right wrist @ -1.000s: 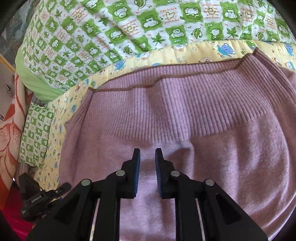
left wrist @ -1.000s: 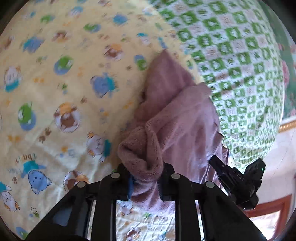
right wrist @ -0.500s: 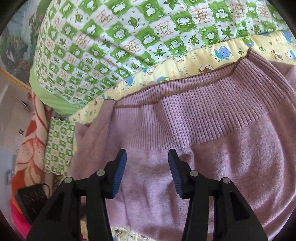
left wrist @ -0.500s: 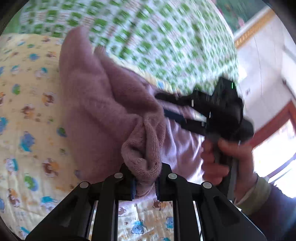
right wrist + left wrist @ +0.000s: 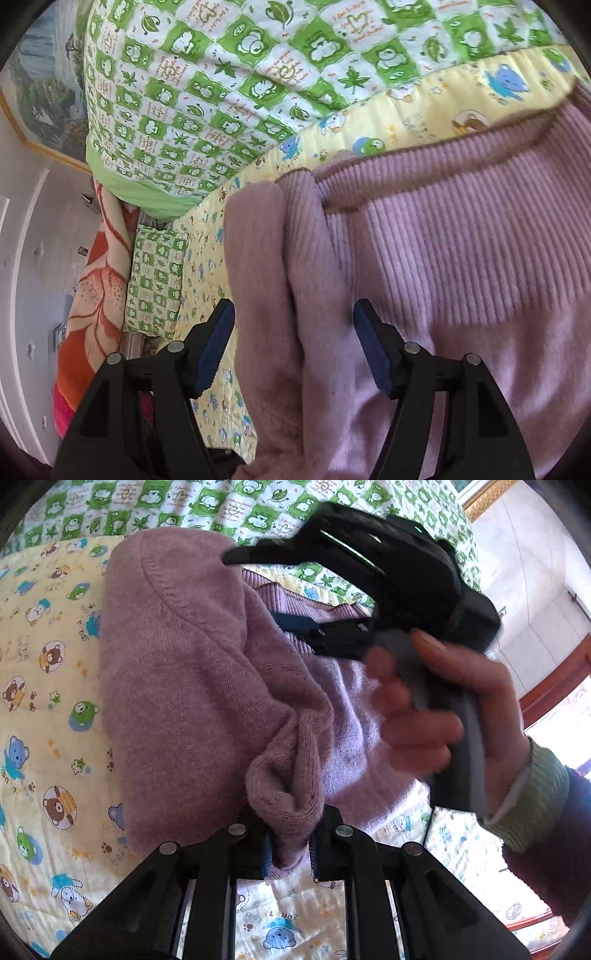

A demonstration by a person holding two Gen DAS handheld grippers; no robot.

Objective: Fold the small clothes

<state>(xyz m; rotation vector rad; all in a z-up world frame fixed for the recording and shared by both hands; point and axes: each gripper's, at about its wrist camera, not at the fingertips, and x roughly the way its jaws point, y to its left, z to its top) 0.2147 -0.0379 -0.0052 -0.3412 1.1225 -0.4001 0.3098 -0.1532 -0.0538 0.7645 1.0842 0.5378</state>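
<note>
A small mauve knitted garment (image 5: 184,686) lies on the yellow cartoon-print quilt (image 5: 48,709). My left gripper (image 5: 288,843) is shut on a bunched cuff of the garment and holds that part folded across the rest. The right gripper shows in the left wrist view (image 5: 369,576), held in a hand above the garment's ribbed hem. In the right wrist view my right gripper (image 5: 293,350) is open wide over the garment (image 5: 461,295), with a folded layer (image 5: 266,295) lying between its fingers, not gripped.
A green-and-white checked quilt (image 5: 240,85) lies bunched beyond the garment. An orange floral blanket (image 5: 96,295) hangs at the bed's left edge. A wall and a framed picture (image 5: 40,88) are beyond. The person's sleeve (image 5: 546,812) is at right.
My left gripper has carried the cuff over toward the right, folding the garment across itself. My right gripper has opened from nearly shut to wide open and shifted left along the hem.
</note>
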